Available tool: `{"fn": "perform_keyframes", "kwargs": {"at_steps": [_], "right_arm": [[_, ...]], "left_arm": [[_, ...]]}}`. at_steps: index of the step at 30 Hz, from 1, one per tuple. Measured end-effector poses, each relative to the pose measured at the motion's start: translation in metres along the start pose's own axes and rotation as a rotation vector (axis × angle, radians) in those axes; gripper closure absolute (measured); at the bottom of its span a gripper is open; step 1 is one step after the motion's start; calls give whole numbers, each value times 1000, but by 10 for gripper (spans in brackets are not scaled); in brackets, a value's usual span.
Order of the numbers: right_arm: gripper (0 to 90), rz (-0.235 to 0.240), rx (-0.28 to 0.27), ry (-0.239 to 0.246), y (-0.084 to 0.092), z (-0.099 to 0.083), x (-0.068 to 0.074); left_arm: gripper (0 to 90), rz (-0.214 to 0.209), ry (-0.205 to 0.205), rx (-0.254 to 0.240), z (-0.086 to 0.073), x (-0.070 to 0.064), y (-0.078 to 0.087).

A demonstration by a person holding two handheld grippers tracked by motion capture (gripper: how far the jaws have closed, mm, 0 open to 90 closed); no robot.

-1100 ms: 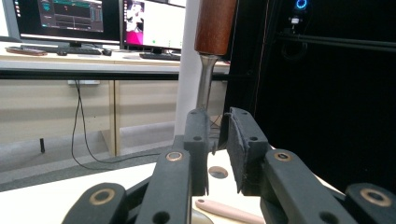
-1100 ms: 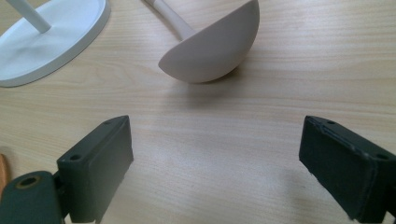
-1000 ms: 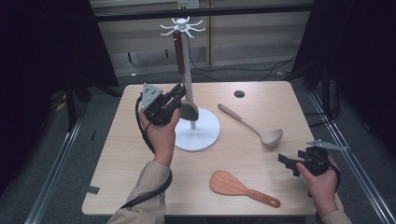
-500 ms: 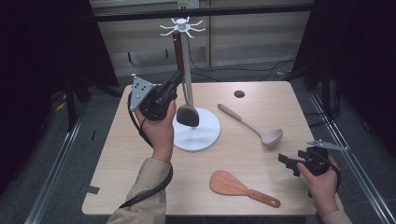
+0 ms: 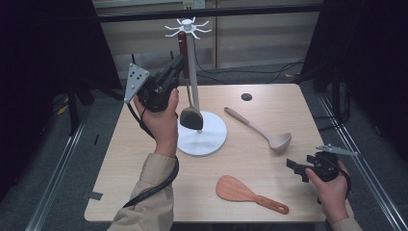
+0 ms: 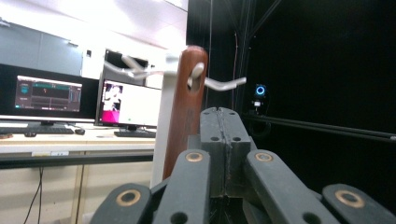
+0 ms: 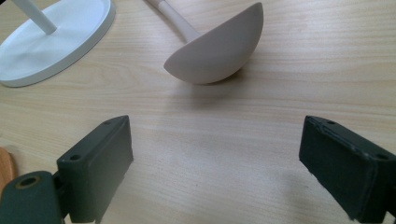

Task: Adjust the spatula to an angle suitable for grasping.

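2 jaws shut beside brown-handled spatula (image 5: 185, 72).

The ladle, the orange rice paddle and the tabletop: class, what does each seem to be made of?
Ladle: likely matte silicone or plastic, uniform beige, no grain.
Orange rice paddle: probably silicone or plastic, an even smooth colour.
Tabletop: pale wood or wood-look laminate, with fine streaked grain.

- Worktop (image 5: 144, 159): pale wood, rectangular with rounded corners.
- Stand (image 5: 211, 139): round white base near the middle, with its pole upright.
- Ladle (image 5: 262, 131): beige, lying right of the stand, bowl toward the near right, apart from the base.
- Rice paddle (image 5: 243, 192): orange, flat near the front edge, handle pointing right.
- Dark disc (image 5: 246, 96): by the far edge.
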State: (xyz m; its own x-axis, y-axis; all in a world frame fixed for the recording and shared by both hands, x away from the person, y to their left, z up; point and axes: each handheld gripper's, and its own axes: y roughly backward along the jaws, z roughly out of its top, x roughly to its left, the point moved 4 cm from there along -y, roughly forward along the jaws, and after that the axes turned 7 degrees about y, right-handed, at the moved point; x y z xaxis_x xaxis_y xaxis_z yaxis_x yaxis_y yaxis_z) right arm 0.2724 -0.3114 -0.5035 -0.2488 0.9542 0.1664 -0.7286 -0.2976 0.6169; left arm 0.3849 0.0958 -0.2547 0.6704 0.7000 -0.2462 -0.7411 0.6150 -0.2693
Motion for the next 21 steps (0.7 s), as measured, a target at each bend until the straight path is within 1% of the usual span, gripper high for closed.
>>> {"fn": "perform_keyframes", "kwargs": {"at_steps": [4,6,7,9,14,15,16,18,20,21], "right_arm": [[91,0,0,0,0,0,-1],[91,-1,0,1,0,0,-1],[91,-1,-2,-2,0,0,-1],[91,-2,-2,-4,0,0,-2],[91,-2,-1,-8,1,0,-2],[91,0,-3,-7,1,1,-2],[91,-2,-5,-4,1,1,-2],[91,-2,-3,-5,1,1,-3],[91,-3,-2,-5,1,0,-3],[91,-2,-2,-6,1,0,-4]], "left_arm": [[899,-10,-11,-7,7,-2,-6],[899,-15,-9,-8,10,-4,-9],[900,-21,-19,-6,13,-5,-12],[900,-28,-23,-8,15,-7,-15],[900,-18,-26,-6,20,-5,-22],[900,-17,-18,-9,21,-5,-23],[900,-15,-18,-6,21,-5,-23],[900,-7,-26,3,21,-4,-24],[900,5,-15,-2,21,-2,-26],[900,4,-15,-1,21,-2,-26]]}}
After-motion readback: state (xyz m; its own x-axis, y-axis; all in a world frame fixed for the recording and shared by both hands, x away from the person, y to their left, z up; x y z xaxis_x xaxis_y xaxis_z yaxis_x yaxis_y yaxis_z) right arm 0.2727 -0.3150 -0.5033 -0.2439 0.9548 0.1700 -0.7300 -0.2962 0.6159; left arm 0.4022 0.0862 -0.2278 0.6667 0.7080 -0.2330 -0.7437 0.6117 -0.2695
